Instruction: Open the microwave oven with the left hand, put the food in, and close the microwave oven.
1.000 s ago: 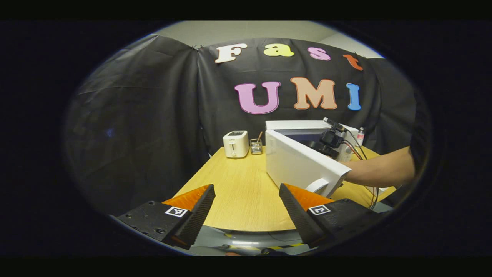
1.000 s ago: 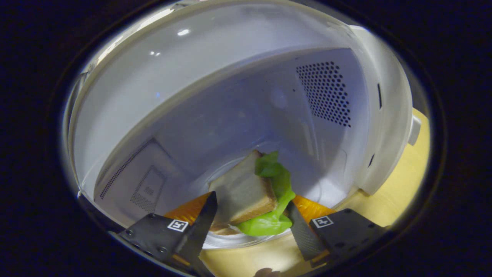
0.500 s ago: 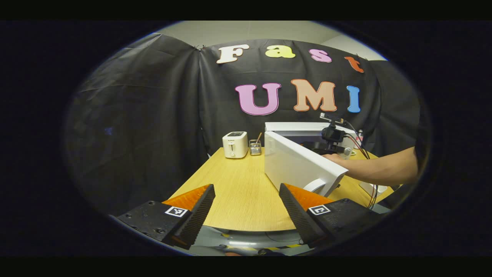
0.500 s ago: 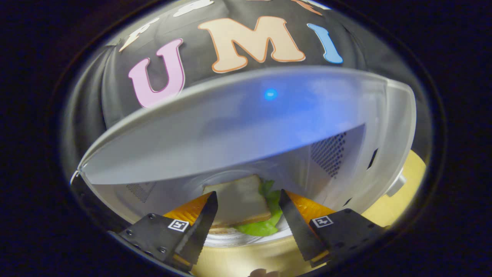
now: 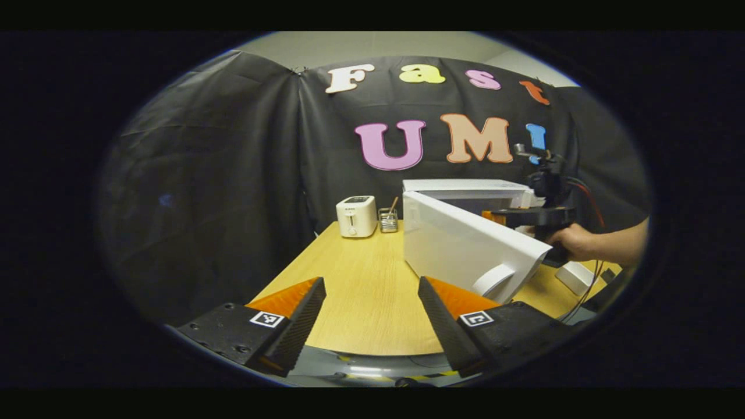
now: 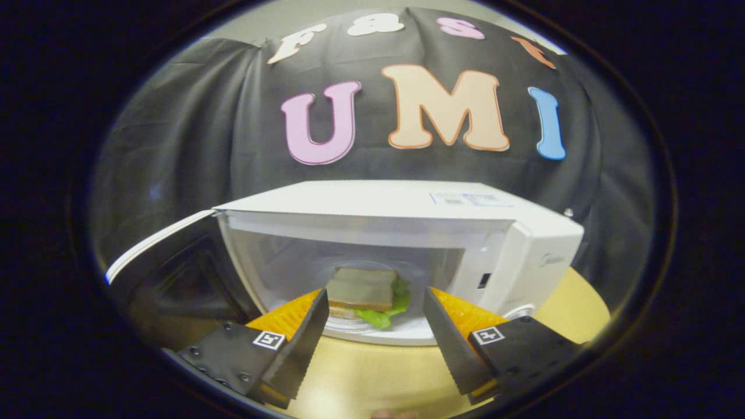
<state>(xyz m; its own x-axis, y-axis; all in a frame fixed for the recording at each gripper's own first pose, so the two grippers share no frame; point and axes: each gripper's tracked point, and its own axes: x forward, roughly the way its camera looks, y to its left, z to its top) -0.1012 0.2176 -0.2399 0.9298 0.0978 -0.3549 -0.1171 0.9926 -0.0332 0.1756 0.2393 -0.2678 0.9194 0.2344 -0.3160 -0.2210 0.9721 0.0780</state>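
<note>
Inside the open microwave (image 6: pixel 401 233), on its plate: sandwich (image 6: pixel 364 291). Door (image 5: pixel 465 244) swung out left. Right gripper (image 6: pixel 372 331) just outside, fingers wide apart, empty. Left gripper (image 5: pixel 369 326) nearer, over the table (image 5: pixel 361 291), likewise spread, empty.

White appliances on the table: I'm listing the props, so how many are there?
2: the toaster at the table's far edge, and the open microwave to its right; others may be hidden.

My left gripper (image 5: pixel 369 326) carries dark screwed plates with square markers; beside the microwave (image 5: pixel 465 233), my bare-armed hand (image 5: pixel 573 241) trails red cables.
</note>
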